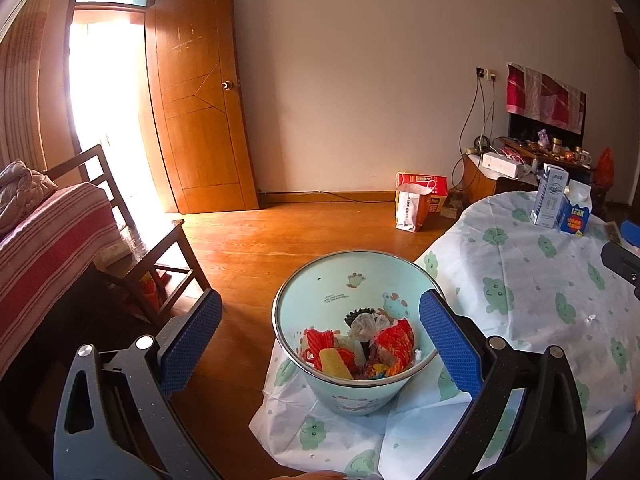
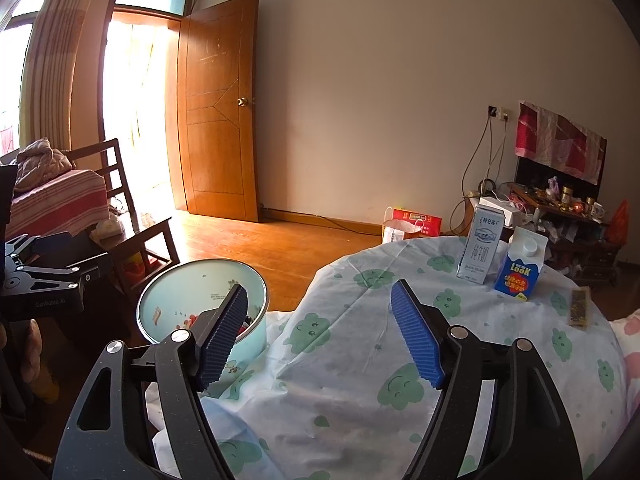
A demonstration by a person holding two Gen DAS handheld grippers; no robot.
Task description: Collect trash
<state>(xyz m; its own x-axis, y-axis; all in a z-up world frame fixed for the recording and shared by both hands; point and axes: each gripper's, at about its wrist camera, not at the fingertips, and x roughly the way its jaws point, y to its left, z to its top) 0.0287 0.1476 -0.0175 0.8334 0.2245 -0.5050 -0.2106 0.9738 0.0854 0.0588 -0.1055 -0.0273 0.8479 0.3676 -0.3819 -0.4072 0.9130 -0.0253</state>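
A pale blue trash bin [image 1: 320,280] stands beside the round table [image 1: 520,280] and holds red wrappers, crumpled plastic and a yellow piece [image 1: 336,364]. My left gripper [image 1: 320,336] is open and empty, hovering above the bin. My right gripper [image 2: 320,332] is open and empty over the table's cloth; the bin [image 2: 168,300] is at its left. On the table stand a white milk carton [image 2: 480,248] and a blue carton [image 2: 520,268], with a dark flat wrapper [image 2: 578,308] at the right. The cartons also show in the left wrist view [image 1: 550,200].
A wooden chair [image 1: 132,248] and a striped covered sofa [image 1: 44,248] stand left. A paper bag and red box [image 1: 416,204] sit on the floor by the wall. A cluttered cabinet [image 2: 560,216] is at the back right. The door [image 1: 196,96] stands open.
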